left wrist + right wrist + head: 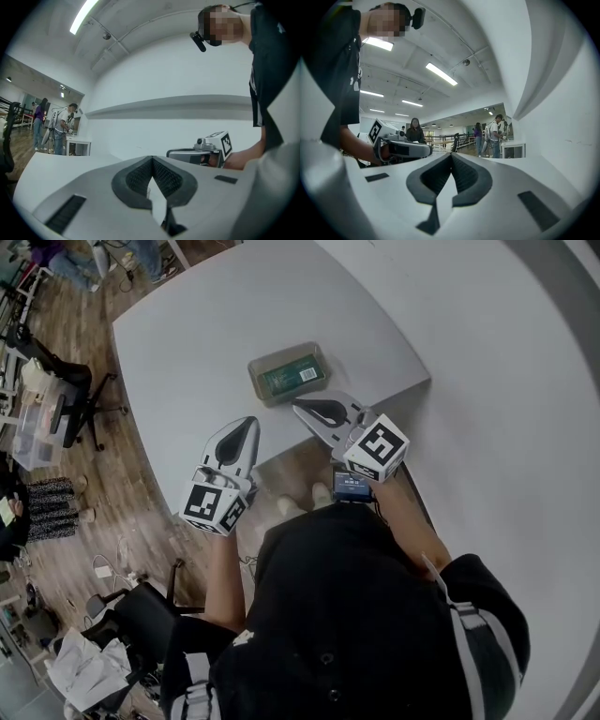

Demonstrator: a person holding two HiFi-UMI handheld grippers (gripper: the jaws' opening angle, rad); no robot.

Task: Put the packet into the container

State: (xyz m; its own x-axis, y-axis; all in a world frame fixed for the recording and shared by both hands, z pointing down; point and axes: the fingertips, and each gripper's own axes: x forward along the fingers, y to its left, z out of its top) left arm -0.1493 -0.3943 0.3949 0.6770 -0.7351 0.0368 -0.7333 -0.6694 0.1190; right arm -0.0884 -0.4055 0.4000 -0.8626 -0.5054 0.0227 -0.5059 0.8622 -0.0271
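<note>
Green packet (292,376) lies inside clear rectangular container (255,371) near white surface's (206,324) front edge; left gripper (249,423) and right gripper (300,407) jaws closed, empty; best to keep both clear of the container.

Grey left tool (251,423), right tool (298,406), marker cubes (214,507); black top (356,615), striped sleeve (466,629)

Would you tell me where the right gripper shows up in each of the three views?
Head view: right gripper, centre right, tips near the container.
Left gripper view: the gripper right of centre, beyond the jaws.
Right gripper view: the gripper at bottom centre, jaws shut.
Shared landmark: the left gripper, in all three.
</note>
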